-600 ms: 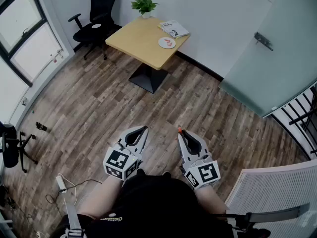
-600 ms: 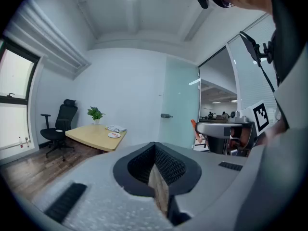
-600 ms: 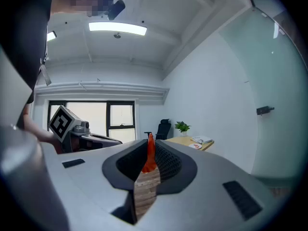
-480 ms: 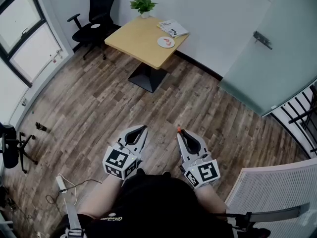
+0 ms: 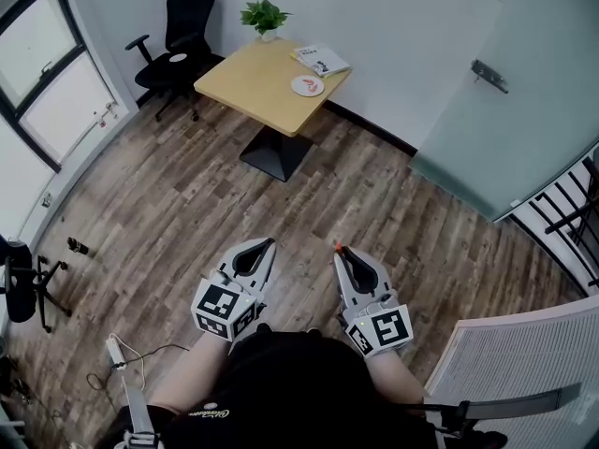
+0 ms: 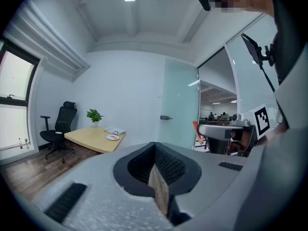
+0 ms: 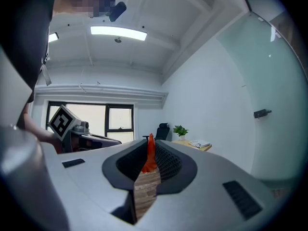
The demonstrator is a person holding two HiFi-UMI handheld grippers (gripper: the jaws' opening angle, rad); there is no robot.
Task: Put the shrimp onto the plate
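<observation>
Two tongs are being held side by side above a wooden floor (image 5: 178, 185) by a person seen from above. The left tongs (image 5: 265, 242) are being held pressed together, with nothing between them. The right tongs (image 5: 341, 250) are being held closed on the orange shrimp (image 7: 150, 155), which is being pinched at the very tips, its narrow end sticking out past them. The plate (image 5: 307, 85), white with a red mark on it, is lying well apart from both tongs, across the room on a pale wooden worktop (image 5: 253, 82). A book (image 5: 320, 60) is lying just beside the plate, and its cover print is too small to be read. A potted plant (image 5: 261, 15) is standing at the far corner of the worktop, and a black chair (image 5: 180, 40) is standing near it. Black-and-white square patterns are being shown on the cubes of both tongs; no words can be read there.
</observation>
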